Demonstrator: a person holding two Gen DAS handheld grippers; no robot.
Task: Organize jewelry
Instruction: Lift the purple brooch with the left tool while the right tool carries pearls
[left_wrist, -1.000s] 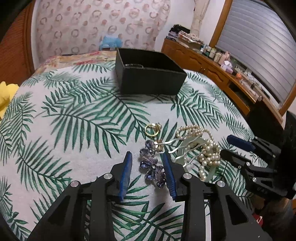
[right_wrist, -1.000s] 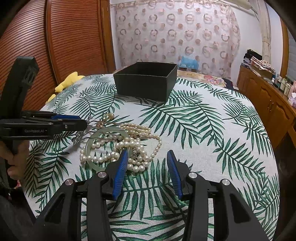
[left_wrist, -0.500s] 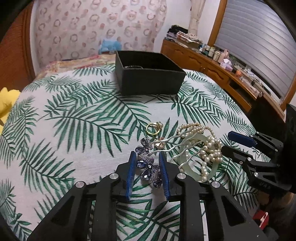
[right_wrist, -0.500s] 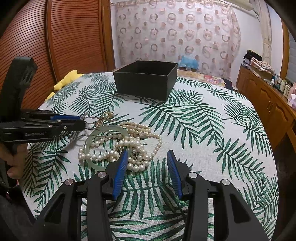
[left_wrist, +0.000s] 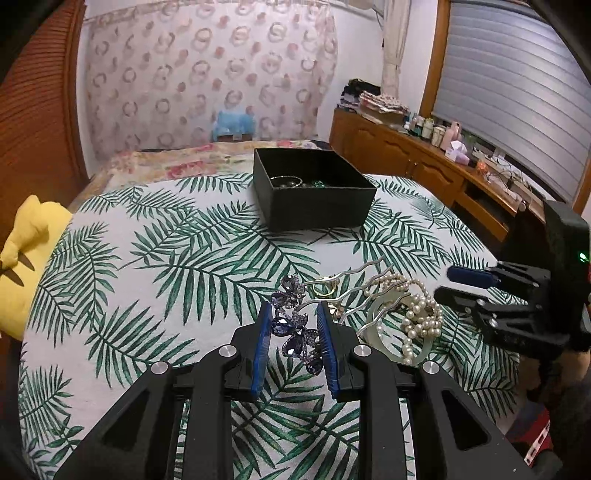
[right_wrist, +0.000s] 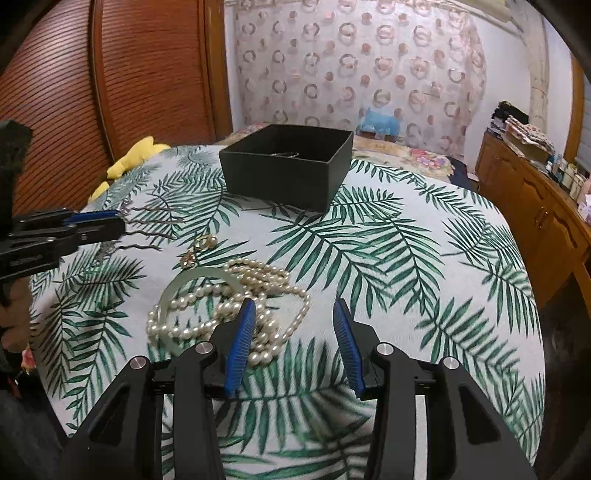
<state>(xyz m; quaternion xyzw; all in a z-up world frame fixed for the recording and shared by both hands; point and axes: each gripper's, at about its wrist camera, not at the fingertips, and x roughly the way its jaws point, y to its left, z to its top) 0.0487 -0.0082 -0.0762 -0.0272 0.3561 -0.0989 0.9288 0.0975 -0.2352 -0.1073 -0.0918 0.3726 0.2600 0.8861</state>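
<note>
The left gripper (left_wrist: 293, 343) pinches the jewelled head of the blue flower hair comb (left_wrist: 295, 334), whose silver prongs point away toward the black box (left_wrist: 314, 195). Just right of the comb, on the near side of the box, the pearl necklace (right_wrist: 221, 306) lies tangled over a pale green bangle (right_wrist: 195, 280), with gold earrings (right_wrist: 197, 249) slightly nearer the box. The right gripper (right_wrist: 291, 347) hangs spread and empty, its left pad at the pearls' edge. Farthest stands the box, already holding a silver bangle (left_wrist: 285, 181). The likely risk: the comb's long prongs snagging the pearls or earrings and dragging them along, or the faceted head slipping between the pads.
</note>
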